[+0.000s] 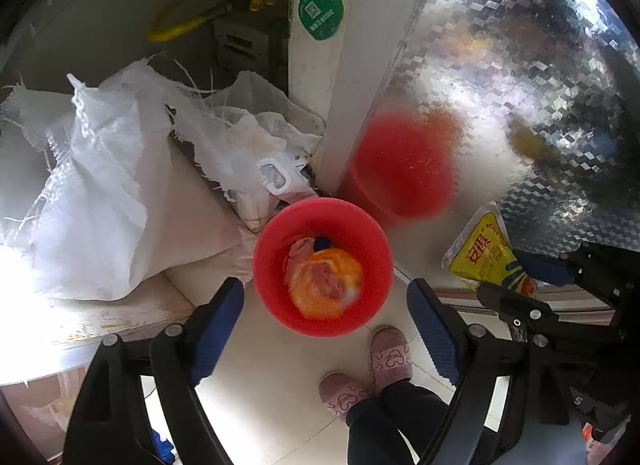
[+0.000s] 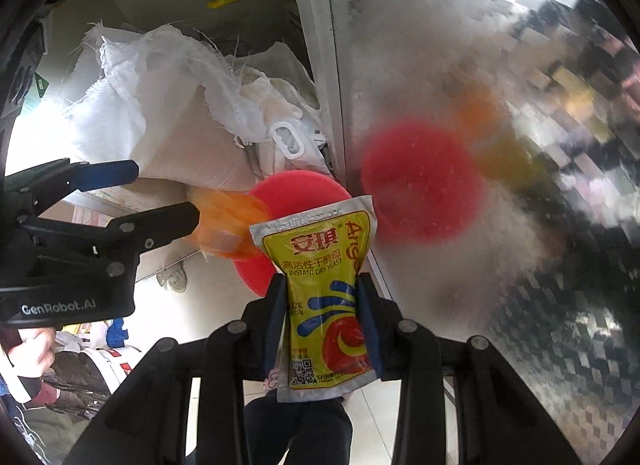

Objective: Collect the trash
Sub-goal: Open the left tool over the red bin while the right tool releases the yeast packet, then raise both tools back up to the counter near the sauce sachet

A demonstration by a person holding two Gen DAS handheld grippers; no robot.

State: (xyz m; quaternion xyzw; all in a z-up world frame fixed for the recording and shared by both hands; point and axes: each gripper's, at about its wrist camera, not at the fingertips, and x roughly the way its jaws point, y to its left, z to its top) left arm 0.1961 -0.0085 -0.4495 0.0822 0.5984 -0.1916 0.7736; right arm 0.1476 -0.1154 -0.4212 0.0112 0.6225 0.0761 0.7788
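Glossy yellow foil yeast packet (image 2: 326, 301) stands upright, long axis vertical – pinched in the right tool (image 2: 322, 305). Left tool (image 1: 326, 329) spread wide, empty, over the round red plastic bucket (image 1: 380, 265) at frame centre.

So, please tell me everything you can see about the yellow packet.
The packet is a flat, glossy foil sachet, yellow with silver edges, printed with red Chinese characters, "INSTANT DRY YEAST", blue swirls, a red circle and a QR code. It looks crinkled and pinched at the middle. The right gripper clamps it at both side edges and holds it upright in the air, in front of the red bin and beside the shiny patterned panel.
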